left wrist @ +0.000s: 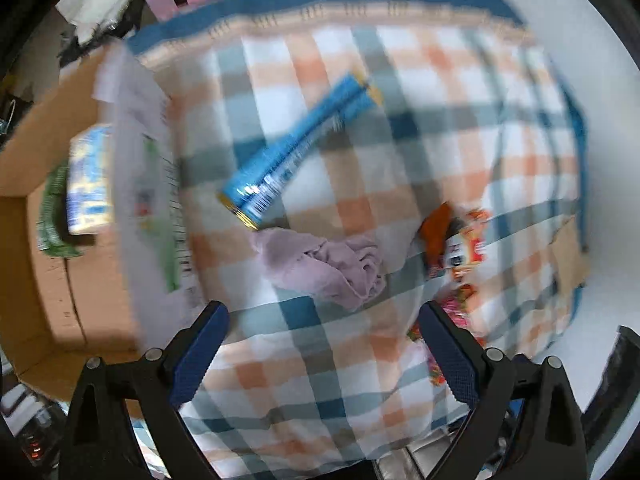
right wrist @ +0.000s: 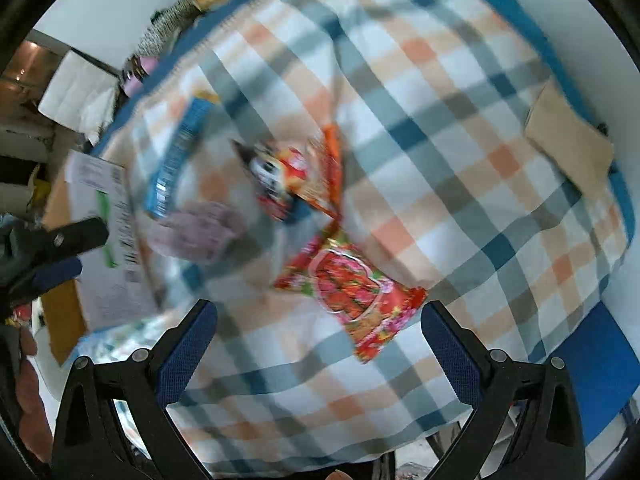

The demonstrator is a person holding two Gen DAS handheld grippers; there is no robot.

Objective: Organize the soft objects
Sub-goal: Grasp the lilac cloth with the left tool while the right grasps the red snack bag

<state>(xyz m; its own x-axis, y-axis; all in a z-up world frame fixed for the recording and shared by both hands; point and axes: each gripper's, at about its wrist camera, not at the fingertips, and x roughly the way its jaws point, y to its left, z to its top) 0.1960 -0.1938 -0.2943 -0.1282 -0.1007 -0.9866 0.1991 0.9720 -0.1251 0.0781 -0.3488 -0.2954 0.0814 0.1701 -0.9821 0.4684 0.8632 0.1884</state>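
**A:** Start with your left gripper's camera. What have you got?

**Me:** My left gripper [left wrist: 322,354] is spread wide with nothing between the jaws, hovering over the plaid blanket [left wrist: 400,80]. Just ahead of the fingertips lies the crumpled mauve cloth [left wrist: 328,264], touching the near end of a long blue packet [left wrist: 298,152]. To the right, partly tucked in a fold of the blanket, is an orange cartoon snack bag [left wrist: 460,240]. On my left a cardboard box [left wrist: 52,240] stands open, with a light blue pack [left wrist: 90,180] already inside and a white printed sheet [left wrist: 148,184] over its edge.

**A:** How would the cloth handle?

**Me:** I'd judge it light, limp and not slippery. It will sag and trail, so I'd pinch into the bunched ridge in the middle, not a loose edge.

**A:** And the right camera?

**Me:** My right gripper [right wrist: 320,344] is open too, holding nothing. Closest, between the fingers and a little ahead, is a red strawberry-print bag [right wrist: 352,292]. Beyond it sits the cartoon snack bag [right wrist: 288,172], then the mauve cloth [right wrist: 192,232] and blue packet [right wrist: 176,160] further left. My left gripper's finger [right wrist: 56,240] shows at the left edge, over the box. The frame is blurred, so print is unreadable.

**A:** Where would you grip the red bag?

**Me:** It looks puffy, crinkly and slick, probably light with crushable contents. I'd take it by the flat crimped seam at the near end, gently.
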